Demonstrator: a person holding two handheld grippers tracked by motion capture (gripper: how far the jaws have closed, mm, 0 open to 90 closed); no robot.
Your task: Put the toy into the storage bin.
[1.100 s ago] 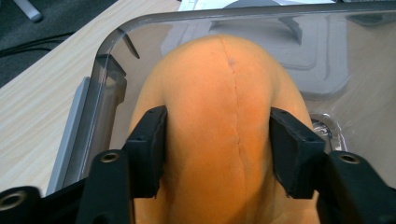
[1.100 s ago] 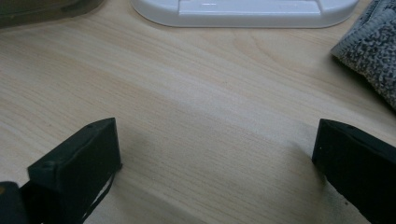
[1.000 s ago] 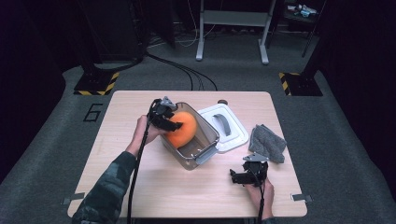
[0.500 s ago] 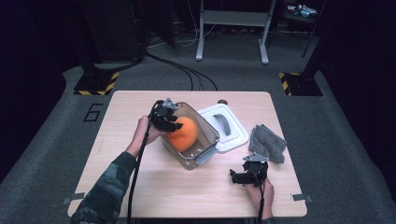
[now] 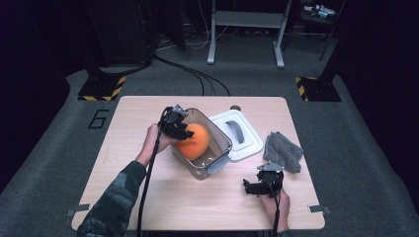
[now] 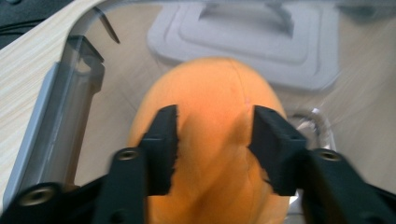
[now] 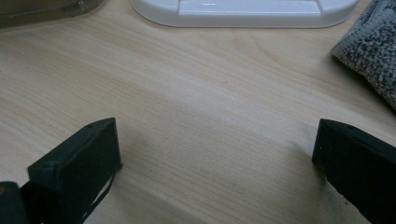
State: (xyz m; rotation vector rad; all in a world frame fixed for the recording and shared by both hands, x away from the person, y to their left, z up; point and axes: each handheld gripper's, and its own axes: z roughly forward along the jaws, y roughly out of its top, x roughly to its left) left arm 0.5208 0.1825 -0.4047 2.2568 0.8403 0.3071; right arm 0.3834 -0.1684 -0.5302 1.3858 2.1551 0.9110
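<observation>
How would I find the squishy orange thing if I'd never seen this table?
Look at the middle of the wooden table for the clear plastic container. The orange sponge sits inside, pinched by the left gripper. It's the one bright thing beside the white lid and grey cloth.

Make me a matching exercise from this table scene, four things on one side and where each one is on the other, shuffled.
Things:
1. orange ball
2. white lid
3. grey cloth
4. right gripper

Places:
A. flat on the table just right of the clear container
B. near the table's right edge
C. between the left gripper jaws, inside the container
D. open, on bare wood near the front edge

Pairs: 1-C, 2-A, 3-B, 4-D
</observation>
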